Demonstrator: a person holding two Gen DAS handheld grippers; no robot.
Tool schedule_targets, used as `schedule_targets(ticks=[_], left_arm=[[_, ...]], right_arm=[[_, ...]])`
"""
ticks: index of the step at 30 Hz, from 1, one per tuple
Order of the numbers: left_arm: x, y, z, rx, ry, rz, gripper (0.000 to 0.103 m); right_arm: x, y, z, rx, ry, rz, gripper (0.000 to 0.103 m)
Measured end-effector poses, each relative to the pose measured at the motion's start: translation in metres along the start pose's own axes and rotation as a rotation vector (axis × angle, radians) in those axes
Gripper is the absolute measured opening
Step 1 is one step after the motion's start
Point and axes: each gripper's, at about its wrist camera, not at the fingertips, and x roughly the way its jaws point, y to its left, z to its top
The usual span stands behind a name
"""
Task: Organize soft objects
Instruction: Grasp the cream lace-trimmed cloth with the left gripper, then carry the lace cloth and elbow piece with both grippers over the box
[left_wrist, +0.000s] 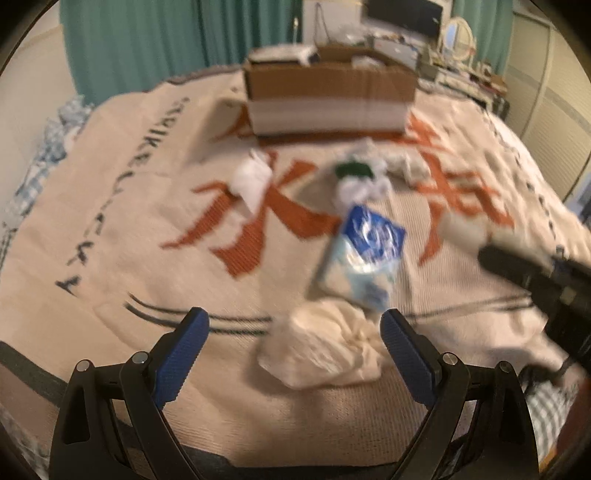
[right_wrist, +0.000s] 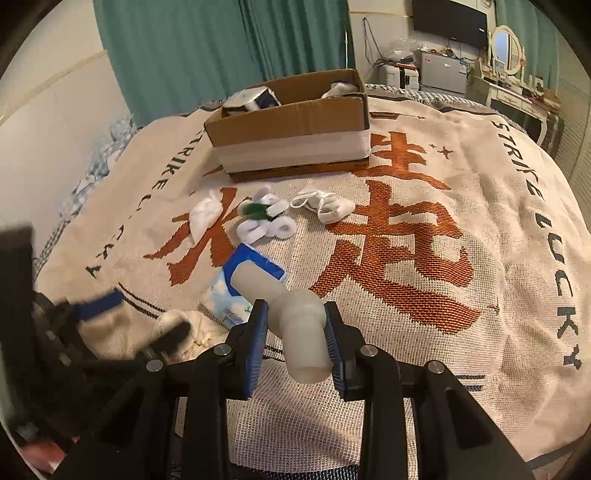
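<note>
Translucent white rubbery elbow-shaped piece (right_wrist: 295, 325): clenched in my right tongs (right_wrist: 293, 334), above the cream woven bedspread with orange characters (right_wrist: 424, 258). My left tongs (left_wrist: 295, 343) are released, spread just before a crumpled cream cloth bundle (left_wrist: 325, 347). The brown cardboard box (right_wrist: 291, 125) at the far side already holds a few items. I judge the task partly done: the blue-and-white plastic packet (right_wrist: 236, 284), white socks (right_wrist: 325, 205) and the green-and-white fabric pile (right_wrist: 264, 218) lie unsorted on the bed.

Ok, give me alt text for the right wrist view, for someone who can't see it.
The right gripper is shut on a bent whitish tube above a cream blanket. Beyond it lie a blue tissue pack, small white soft items and an open cardboard box.
</note>
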Motion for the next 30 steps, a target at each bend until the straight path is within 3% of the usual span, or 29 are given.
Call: schedule_targets(ticks=[2, 7, 10, 12, 17, 19, 30], left_arm=[[0.004, -0.006, -0.005, 0.022, 0.003, -0.014, 0.090], [0.019, -0.017, -0.013, 0.076, 0.037, -0.014, 0.089], [0.029, -0.016, -0.016, 0.075, 0.067, -0.039, 0.077], [0.033, -0.018, -0.017, 0.088, 0.075, -0.040, 0.075], [0.028, -0.022, -0.019, 0.116, 0.053, -0.097, 0.039], [0.025, -0.023, -0.019, 0.127, 0.049, -0.115, 0.031], [-0.018, -0.010, 0.005, 0.109, -0.034, -0.108, 0.027]], right_arm=[[0.000, -0.003, 0.001, -0.001, -0.007, 0.006, 0.030], [0.010, -0.005, 0.000, 0.002, -0.001, 0.017, 0.030], [0.017, -0.008, -0.002, 0.007, 0.017, 0.008, 0.030], [0.021, -0.009, -0.002, 0.012, 0.026, 0.007, 0.030], [0.028, -0.010, -0.003, 0.013, 0.043, -0.007, 0.030], [0.029, -0.010, -0.003, 0.011, 0.044, -0.007, 0.030], [-0.006, 0.000, 0.006, 0.014, -0.006, 0.004, 0.030]])
